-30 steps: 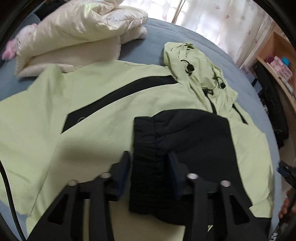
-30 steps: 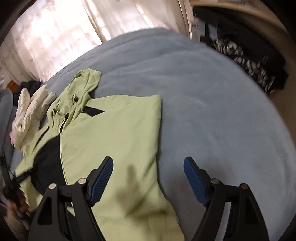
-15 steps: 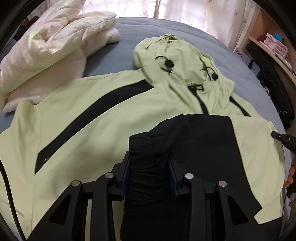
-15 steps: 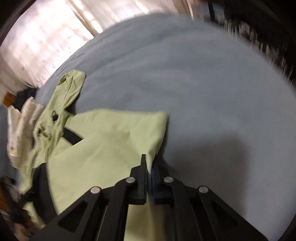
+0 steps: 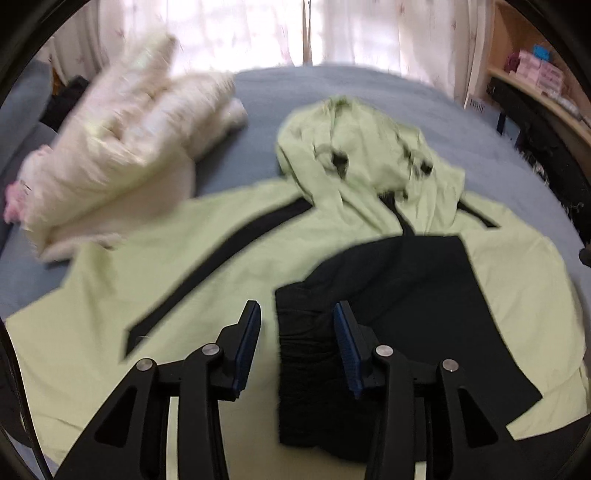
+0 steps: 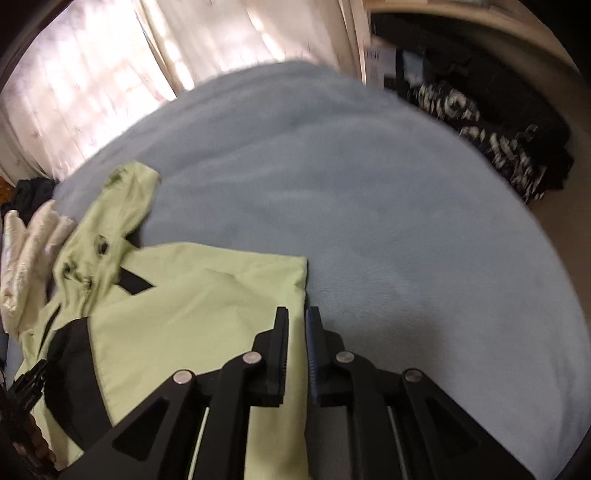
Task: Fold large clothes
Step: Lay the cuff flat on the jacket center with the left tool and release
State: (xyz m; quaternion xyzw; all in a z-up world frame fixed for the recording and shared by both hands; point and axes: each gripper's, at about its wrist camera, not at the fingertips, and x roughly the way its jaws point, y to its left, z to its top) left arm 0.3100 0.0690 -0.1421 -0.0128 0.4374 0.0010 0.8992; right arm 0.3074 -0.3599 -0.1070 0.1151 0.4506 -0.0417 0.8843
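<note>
A light green hooded jacket (image 5: 184, 280) with black panels lies flat on a blue bed (image 5: 258, 122). Its black sleeve (image 5: 399, 295) is folded across the chest, the ribbed cuff (image 5: 306, 354) between the jaws of my left gripper (image 5: 297, 343), which stands open over it. In the right wrist view the jacket (image 6: 192, 306) lies left of the middle. My right gripper (image 6: 297, 332) is shut on the jacket's folded right edge (image 6: 303, 280), where it meets the bedspread (image 6: 369, 206).
A cream puffy coat (image 5: 122, 147) lies folded at the bed's far left, also visible in the right wrist view (image 6: 29, 243). Curtains (image 5: 258, 33) hang behind the bed. Wooden shelves with boxes (image 5: 539, 66) and dark clothes (image 6: 495, 136) stand beside the bed on the right.
My left gripper has opened and let go of the black cuff, and has drawn back. My right gripper, open a second ago, has shut on the jacket's edge.
</note>
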